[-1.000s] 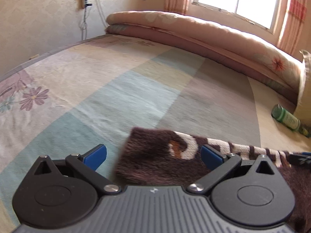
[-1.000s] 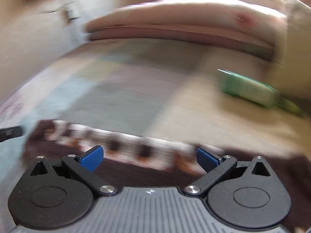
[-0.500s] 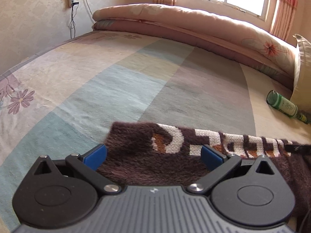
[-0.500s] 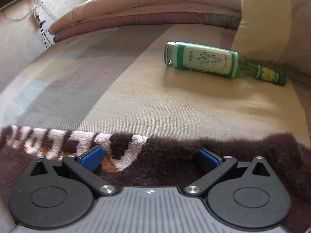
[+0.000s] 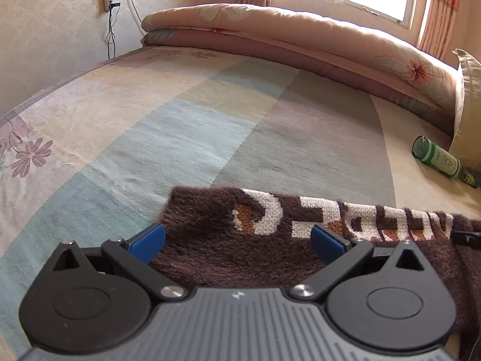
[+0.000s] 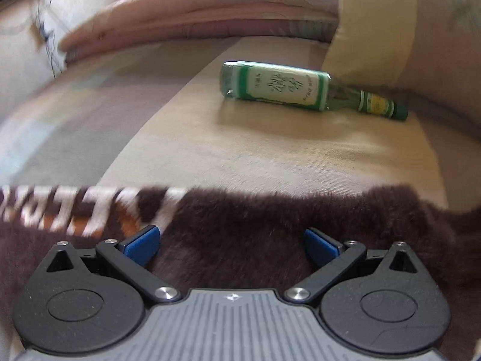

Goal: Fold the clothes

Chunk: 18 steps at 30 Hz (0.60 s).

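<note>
A fuzzy dark brown garment (image 5: 228, 240) with white and orange knitted letters lies flat on the bed. My left gripper (image 5: 237, 242) hovers over its left end, open, with blue pads spread wide and only fabric below. The same brown garment (image 6: 255, 225) fills the lower part of the right wrist view. My right gripper (image 6: 230, 242) is open over its plain right part, close to the far edge. A black tip of the other gripper shows at the right edge of the left wrist view.
A green glass bottle (image 6: 288, 88) lies on its side on the patchwork bedsheet (image 5: 195, 126), beyond the garment at the right. A rolled quilt (image 5: 300, 30) and a pillow (image 5: 466, 96) line the far side. A wall with cables stands left.
Both grippers have moved in over the garment, so its lettered edge sits farther between the fingers. The right view swung right toward the bottle. Both stay open.
</note>
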Each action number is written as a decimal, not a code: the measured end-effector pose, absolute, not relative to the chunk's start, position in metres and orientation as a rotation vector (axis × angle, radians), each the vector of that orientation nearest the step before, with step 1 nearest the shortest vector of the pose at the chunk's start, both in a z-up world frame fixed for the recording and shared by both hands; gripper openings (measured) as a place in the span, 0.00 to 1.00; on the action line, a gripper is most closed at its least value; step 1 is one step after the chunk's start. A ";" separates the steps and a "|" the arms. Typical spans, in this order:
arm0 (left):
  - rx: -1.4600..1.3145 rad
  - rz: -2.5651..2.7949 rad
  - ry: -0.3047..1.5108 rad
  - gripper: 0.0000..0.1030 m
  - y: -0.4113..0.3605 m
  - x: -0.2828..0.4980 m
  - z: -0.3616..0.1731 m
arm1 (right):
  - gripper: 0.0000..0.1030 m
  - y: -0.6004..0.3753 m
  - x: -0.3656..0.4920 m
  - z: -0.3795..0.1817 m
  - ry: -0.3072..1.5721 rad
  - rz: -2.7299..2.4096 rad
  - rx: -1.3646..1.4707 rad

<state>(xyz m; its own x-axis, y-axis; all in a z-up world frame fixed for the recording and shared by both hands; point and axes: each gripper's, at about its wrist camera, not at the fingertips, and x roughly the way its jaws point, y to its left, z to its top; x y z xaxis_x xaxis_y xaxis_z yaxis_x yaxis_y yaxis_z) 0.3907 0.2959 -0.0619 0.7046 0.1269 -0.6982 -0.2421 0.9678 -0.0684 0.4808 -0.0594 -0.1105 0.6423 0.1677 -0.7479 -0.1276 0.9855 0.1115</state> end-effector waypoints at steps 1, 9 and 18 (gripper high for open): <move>-0.155 0.203 0.765 0.99 0.295 0.391 -0.063 | 1.00 -0.053 0.472 -0.105 0.857 0.175 0.015; -0.096 0.159 0.775 0.99 0.272 0.393 -0.059 | 1.00 -0.026 0.396 -0.114 0.924 0.175 -0.130; 0.043 -0.019 0.787 0.99 0.182 0.401 -0.061 | 1.00 -0.064 0.291 -0.086 0.869 0.125 -0.066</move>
